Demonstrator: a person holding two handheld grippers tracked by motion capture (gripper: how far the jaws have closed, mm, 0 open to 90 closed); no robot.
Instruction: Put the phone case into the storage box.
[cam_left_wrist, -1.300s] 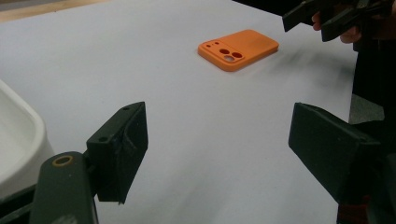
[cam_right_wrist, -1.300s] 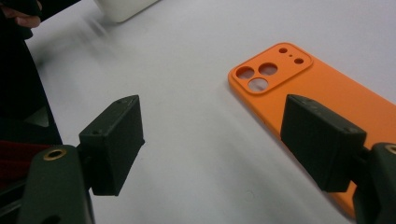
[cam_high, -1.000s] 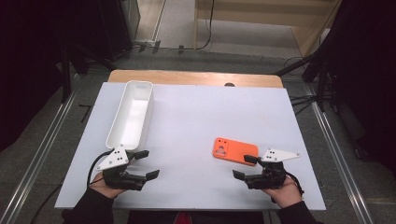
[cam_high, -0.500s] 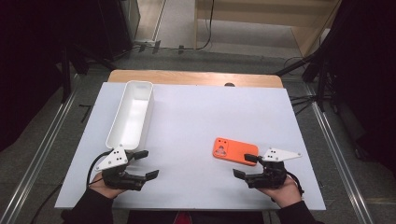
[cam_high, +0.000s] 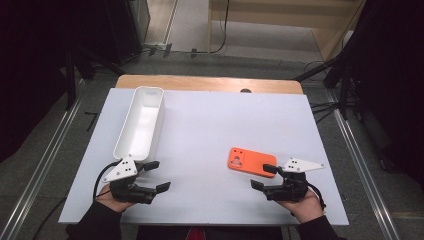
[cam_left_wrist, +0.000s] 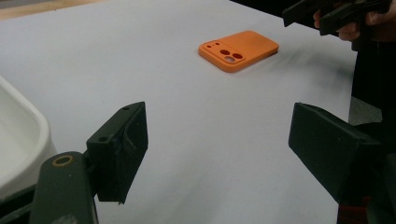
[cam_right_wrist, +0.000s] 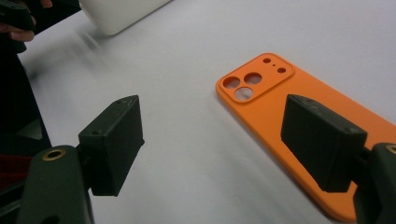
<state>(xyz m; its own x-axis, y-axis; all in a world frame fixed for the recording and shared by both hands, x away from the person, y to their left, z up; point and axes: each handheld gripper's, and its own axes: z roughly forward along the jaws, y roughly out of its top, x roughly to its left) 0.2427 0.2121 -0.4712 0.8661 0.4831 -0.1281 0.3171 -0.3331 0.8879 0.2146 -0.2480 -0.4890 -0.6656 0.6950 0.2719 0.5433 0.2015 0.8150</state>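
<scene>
An orange phone case (cam_high: 250, 161) lies flat on the white table top (cam_high: 210, 130), camera holes toward the left. My right gripper (cam_high: 264, 177) rests at the front right, open and empty, one jaw over the case's near edge (cam_right_wrist: 280, 107). At the front left my left gripper (cam_high: 157, 175) is open too, with nothing between its jaws, just in front of the long white tray (cam_high: 141, 122). From the left gripper view the case (cam_left_wrist: 239, 49) lies well ahead, the tray's rim (cam_left_wrist: 28, 126) at the left.
The white tray runs from the left gripper toward the table's far edge and is empty. A wooden board edge (cam_high: 210, 84) shows behind the white top. Dark stands and cables (cam_high: 345, 80) surround the table on the floor.
</scene>
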